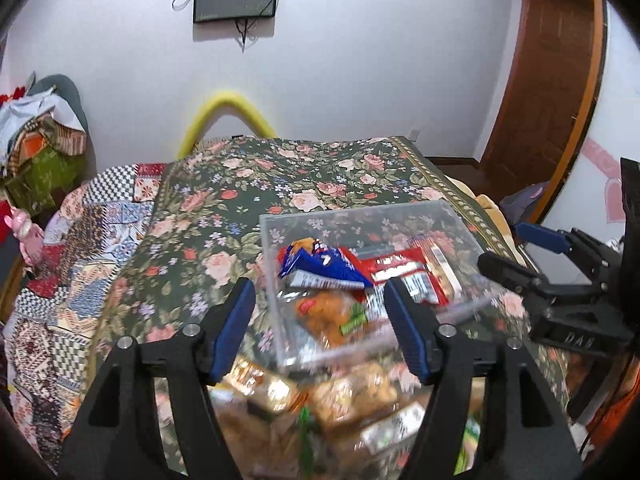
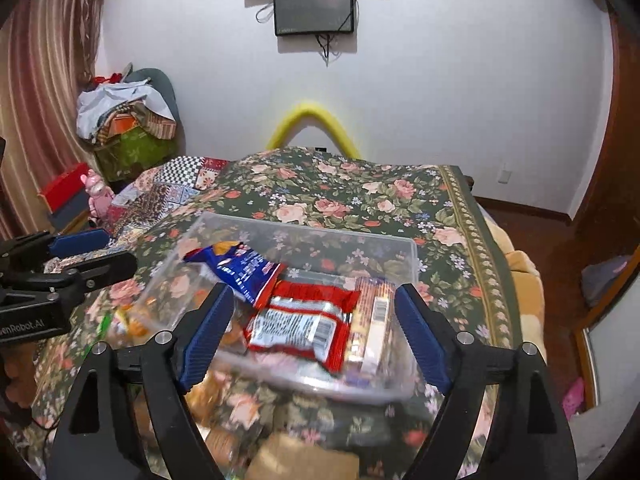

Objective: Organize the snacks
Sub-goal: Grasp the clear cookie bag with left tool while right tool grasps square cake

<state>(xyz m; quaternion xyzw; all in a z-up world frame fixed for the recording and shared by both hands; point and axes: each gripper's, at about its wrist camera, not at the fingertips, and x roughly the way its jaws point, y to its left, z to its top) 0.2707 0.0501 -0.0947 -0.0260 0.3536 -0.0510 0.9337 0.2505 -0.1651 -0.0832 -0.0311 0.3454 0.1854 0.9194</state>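
Note:
A clear plastic bin (image 1: 276,264) (image 2: 408,252) sits on the floral bedspread. It holds a blue snack bag (image 1: 320,264) (image 2: 240,268), a red packet (image 1: 404,268) (image 2: 304,320), a tan box (image 2: 372,320) and an orange bun packet (image 1: 328,316). More wrapped buns (image 1: 340,392) (image 2: 216,396) lie blurred on the cover in front of the bin. My left gripper (image 1: 320,328) is open and empty above the bin's near left corner. My right gripper (image 2: 312,332) is open and empty above the bin's near right part.
The bed's floral cover (image 1: 248,184) (image 2: 360,200) stretches back to a white wall. A pile of cloth and boxes (image 2: 124,124) stands at the far left. A wooden door (image 1: 548,80) is at the right. Each gripper shows in the other's view (image 1: 560,280) (image 2: 60,264).

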